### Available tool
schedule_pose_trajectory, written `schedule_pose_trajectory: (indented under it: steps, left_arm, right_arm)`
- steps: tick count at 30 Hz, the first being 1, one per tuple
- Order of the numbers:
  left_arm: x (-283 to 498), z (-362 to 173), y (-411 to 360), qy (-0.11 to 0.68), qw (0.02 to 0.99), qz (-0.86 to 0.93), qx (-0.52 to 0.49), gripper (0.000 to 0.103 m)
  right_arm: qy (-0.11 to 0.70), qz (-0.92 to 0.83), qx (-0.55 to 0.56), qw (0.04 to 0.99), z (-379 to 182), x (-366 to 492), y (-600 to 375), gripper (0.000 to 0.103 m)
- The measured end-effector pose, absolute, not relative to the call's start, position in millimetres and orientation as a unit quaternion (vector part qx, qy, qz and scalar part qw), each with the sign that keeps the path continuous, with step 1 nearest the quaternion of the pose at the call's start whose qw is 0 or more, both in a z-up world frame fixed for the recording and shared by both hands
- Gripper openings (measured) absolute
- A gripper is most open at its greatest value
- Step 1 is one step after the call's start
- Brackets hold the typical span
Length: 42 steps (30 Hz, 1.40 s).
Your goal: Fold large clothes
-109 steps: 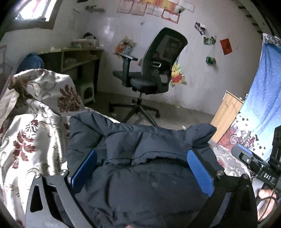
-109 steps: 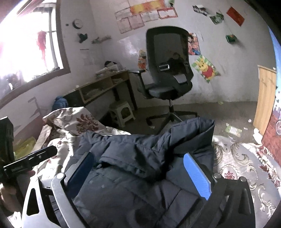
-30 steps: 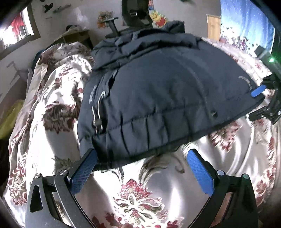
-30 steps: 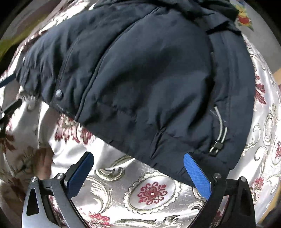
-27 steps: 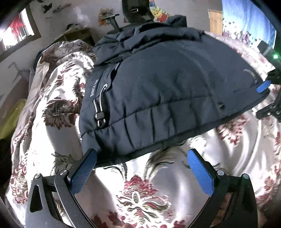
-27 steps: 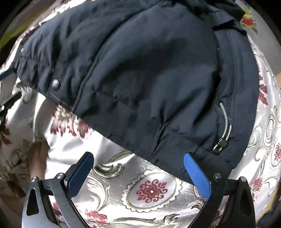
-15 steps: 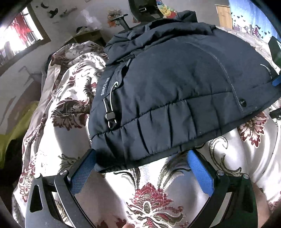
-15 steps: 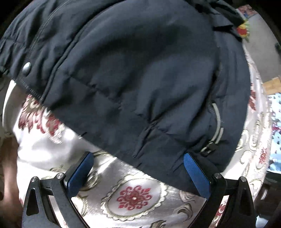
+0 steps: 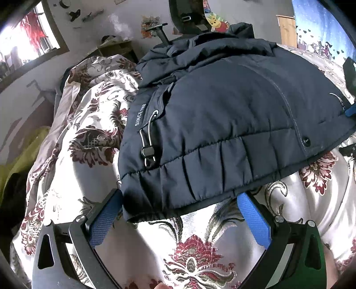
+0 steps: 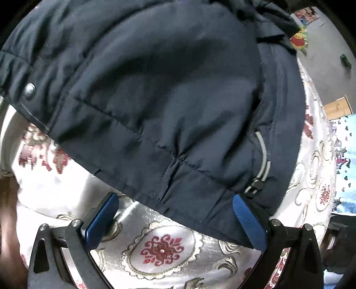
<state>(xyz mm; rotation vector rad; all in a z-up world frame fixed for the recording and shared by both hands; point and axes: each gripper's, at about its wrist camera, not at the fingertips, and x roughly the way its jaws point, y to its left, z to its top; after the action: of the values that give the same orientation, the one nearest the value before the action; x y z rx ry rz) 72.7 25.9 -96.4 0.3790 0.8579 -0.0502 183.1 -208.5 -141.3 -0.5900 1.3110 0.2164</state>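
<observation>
A dark navy padded jacket (image 9: 222, 124) lies spread on a bed with a white and red floral cover (image 9: 195, 251). Its hem faces me, with a drawcord and toggle (image 9: 148, 151) at the left corner. My left gripper (image 9: 178, 213) is open, its jaws wide on either side of the hem's left corner, just above the bedcover. In the right wrist view the jacket (image 10: 166, 89) fills the frame. My right gripper (image 10: 173, 213) is open at the hem's right corner, beside the other drawcord toggle (image 10: 255, 185). The right gripper's blue tip (image 9: 349, 111) shows at the far right of the left wrist view.
An office chair (image 9: 189, 13) stands beyond the bed by a wall with posters. A low shelf (image 9: 115, 47) and a window (image 9: 29, 42) are at the far left. A blue starry curtain (image 9: 322, 24) hangs at the right. A yellow-green cloth (image 9: 20, 155) lies off the bed's left side.
Both grippers have come down from over the jacket to its near hem and moved closer. The hem corners now sit between the open jaws. The jacket has not moved.
</observation>
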Motion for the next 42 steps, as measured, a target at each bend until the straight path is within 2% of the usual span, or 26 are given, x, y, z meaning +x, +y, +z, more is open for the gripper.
schedule_pose_trajectory:
  steps: [5, 9, 10, 12, 17, 19, 22, 27, 30, 33, 35, 39, 41, 42]
  left_arm:
    - [71.5, -96.2, 25.4, 0.410, 0.892, -0.024, 0.187, 0.101]
    - [70.8, -94.3, 26.8, 0.406, 0.896, -0.026, 0.177, 0.101]
    - [70.7, -92.9, 27.9, 0.405, 0.898, -0.027, 0.172, 0.101]
    - [70.8, -91.1, 28.4, 0.404, 0.899, -0.028, 0.166, 0.101]
    - [71.6, -86.7, 30.7, 0.401, 0.902, -0.027, 0.156, 0.101]
    - [71.5, -85.1, 30.8, 0.399, 0.903, -0.027, 0.154, 0.101]
    - [71.0, -80.9, 29.6, 0.392, 0.907, -0.025, 0.153, 0.101]
    - [64.2, -68.8, 22.0, 0.354, 0.919, -0.008, 0.175, 0.100]
    - [59.8, -60.9, 13.2, 0.322, 0.924, -0.011, 0.204, 0.090]
    - [61.6, -53.6, 7.3, 0.309, 0.925, -0.023, 0.221, 0.074]
    - [64.5, -46.8, 5.9, 0.303, 0.927, -0.035, 0.218, 0.059]
    - [71.9, -33.7, 4.5, 0.298, 0.931, -0.049, 0.205, 0.041]
    - [77.3, -27.7, 2.5, 0.301, 0.930, -0.062, 0.200, 0.025]
    - [79.8, -24.5, 0.5, 0.301, 0.930, -0.070, 0.199, 0.021]
  right_arm:
    - [0.591, 0.083, -0.274, 0.755, -146.7, 189.7, -207.1, 0.102]
    - [0.570, 0.087, -0.252, 0.777, -132.2, 195.7, -212.4, 0.084]
    - [0.563, 0.094, -0.250, 0.782, -127.2, 193.7, -212.6, 0.075]
    - [0.546, 0.101, -0.255, 0.792, -119.0, 187.9, -209.2, 0.066]
    - [0.538, 0.136, -0.230, 0.800, -103.7, 181.2, -213.3, 0.031]
    - [0.534, 0.140, -0.231, 0.802, -106.7, 181.5, -206.2, 0.024]
    - [0.522, 0.146, -0.224, 0.810, -96.2, 181.6, -198.3, 0.018]
    - [0.486, 0.157, -0.184, 0.840, -66.9, 178.4, -193.0, 0.013]
    - [0.457, 0.162, -0.173, 0.857, -50.8, 169.3, -187.3, 0.011]
    - [0.427, 0.166, -0.158, 0.875, -33.2, 163.4, -186.7, 0.011]
    - [0.408, 0.170, -0.147, 0.885, -20.1, 168.5, -190.0, 0.011]
    - [0.390, 0.176, -0.153, 0.891, -17.1, 181.7, -197.2, 0.011]
    - [0.392, 0.175, -0.151, 0.890, -17.6, 184.1, -196.8, 0.011]
    - [0.392, 0.174, -0.149, 0.891, -18.9, 183.7, -197.0, 0.011]
